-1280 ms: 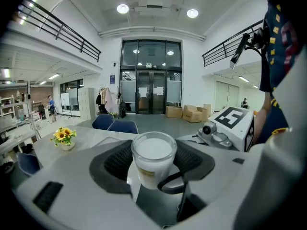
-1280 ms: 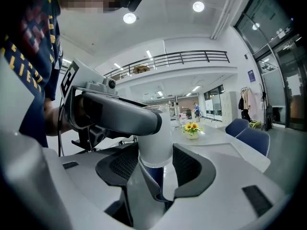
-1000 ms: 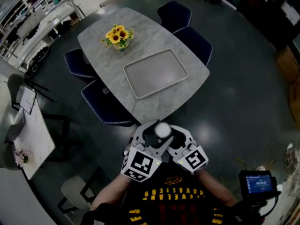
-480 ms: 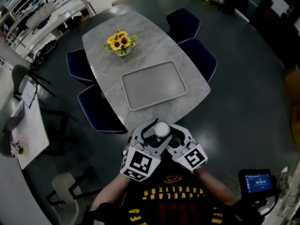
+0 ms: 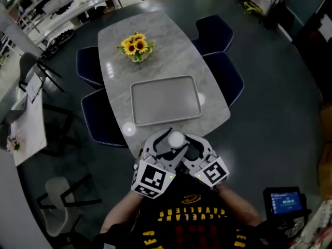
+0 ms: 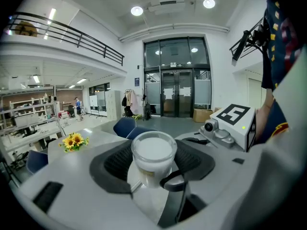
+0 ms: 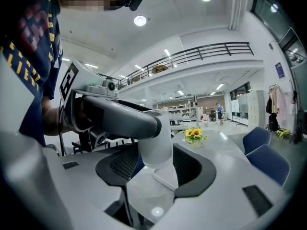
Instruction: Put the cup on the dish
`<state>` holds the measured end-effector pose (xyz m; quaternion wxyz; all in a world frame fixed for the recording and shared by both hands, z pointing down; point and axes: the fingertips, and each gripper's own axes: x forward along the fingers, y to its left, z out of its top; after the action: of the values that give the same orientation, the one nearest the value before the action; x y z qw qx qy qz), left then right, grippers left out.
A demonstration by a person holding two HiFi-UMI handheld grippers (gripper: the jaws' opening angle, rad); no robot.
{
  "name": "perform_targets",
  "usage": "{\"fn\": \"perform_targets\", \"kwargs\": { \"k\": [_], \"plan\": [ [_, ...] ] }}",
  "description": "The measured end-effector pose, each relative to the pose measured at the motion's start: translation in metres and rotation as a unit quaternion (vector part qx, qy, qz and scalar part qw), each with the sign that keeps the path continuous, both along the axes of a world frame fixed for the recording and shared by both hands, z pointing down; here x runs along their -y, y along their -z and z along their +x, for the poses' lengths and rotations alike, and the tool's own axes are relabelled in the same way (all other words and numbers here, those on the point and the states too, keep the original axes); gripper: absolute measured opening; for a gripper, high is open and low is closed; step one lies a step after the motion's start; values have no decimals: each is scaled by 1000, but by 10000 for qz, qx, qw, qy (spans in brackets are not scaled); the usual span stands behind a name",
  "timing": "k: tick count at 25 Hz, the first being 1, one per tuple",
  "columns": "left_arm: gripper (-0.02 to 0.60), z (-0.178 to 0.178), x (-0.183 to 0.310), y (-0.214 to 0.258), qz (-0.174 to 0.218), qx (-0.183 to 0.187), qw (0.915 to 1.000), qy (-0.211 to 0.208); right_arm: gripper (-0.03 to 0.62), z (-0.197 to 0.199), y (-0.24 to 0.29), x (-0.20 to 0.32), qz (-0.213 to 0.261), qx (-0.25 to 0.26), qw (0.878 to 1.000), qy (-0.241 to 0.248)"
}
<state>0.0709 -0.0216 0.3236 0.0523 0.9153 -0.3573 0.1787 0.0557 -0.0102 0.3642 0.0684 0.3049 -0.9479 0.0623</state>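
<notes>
The white cup [image 5: 177, 139] was held in the air just short of the near end of the counter [image 5: 155, 40], in front of the person's chest. It was upright, with its open mouth facing up. Both tools gripped it at once. The left hand-held gripper [image 6: 152, 166] had its two dark ribbed pads [image 6: 115, 163] closed against the cup's sides. The right hand-held gripper [image 7: 154, 161] also had its jaws pressed to the cup, from the other side. In the right gripper view, one dark jaw of the left hand-held gripper crossed in front of the upper part of the cup.

The dish [image 5: 166, 101], a flat grey rectangle with rounded corners, lay on the pale marbled counter beyond the cup, near the person's end, with nothing on it. A bunch of sunflowers [image 5: 136, 45] stood on the counter past the far edge of the dish. Dark blue chairs [image 5: 228, 78] stood tucked in along both long sides of the counter. The floor [image 5: 270, 113] around it was dark.
</notes>
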Motion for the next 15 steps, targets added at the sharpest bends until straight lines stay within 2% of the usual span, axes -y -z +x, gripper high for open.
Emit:
{"fn": "perform_targets", "kwargs": {
  "k": [5, 15],
  "plan": [
    [270, 11, 15, -2, -23, 56, 9997, 217, 210, 8, 0, 15, 73, -29, 9996, 289],
    [271, 10, 44, -9, -106, 121, 9993, 339, 210, 7, -6, 43, 149, 12, 9990, 423]
  ]
}}
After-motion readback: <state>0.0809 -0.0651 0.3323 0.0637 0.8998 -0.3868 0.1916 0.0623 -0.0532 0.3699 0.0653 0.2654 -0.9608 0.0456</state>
